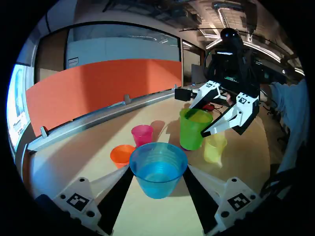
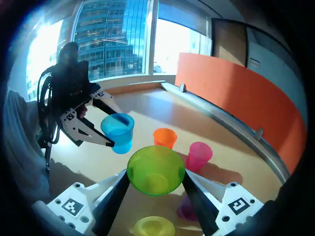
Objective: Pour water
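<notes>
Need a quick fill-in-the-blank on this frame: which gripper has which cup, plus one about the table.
1. The left gripper is shut on a cup coloured ____.
2. The right gripper is shut on a cup coloured ____.
3. On the table, the cup standing beside the orange cup is ____.
Missing words: blue; green; pink.
</notes>
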`<state>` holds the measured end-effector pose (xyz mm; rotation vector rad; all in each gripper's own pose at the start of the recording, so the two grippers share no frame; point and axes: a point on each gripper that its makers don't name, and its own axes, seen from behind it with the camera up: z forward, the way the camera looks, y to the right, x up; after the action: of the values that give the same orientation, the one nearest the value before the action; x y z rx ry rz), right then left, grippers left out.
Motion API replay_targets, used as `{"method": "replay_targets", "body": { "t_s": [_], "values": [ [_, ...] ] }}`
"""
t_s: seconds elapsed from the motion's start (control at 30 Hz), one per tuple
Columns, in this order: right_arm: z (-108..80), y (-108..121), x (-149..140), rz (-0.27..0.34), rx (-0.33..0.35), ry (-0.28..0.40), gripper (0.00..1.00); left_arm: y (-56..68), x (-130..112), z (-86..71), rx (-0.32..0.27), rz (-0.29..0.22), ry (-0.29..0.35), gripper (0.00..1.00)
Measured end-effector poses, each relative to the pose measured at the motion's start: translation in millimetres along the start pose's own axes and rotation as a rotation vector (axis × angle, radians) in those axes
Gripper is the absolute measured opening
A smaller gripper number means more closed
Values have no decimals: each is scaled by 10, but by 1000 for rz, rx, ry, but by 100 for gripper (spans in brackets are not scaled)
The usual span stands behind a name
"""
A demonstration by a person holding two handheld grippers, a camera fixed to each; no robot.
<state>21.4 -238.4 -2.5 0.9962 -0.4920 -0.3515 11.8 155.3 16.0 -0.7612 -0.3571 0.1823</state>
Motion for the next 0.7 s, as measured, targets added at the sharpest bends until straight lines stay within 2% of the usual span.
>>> {"method": "replay_targets", "body": {
  "t_s": [0.43, 0.7],
  "values": [
    [-208, -19, 487, 42, -56, 235, 92, 6, 380, -139, 17, 7, 82, 86],
    [-359, 31, 746, 44, -98, 341, 92, 17, 617, -216, 27, 15, 125, 86]
  ]
}}
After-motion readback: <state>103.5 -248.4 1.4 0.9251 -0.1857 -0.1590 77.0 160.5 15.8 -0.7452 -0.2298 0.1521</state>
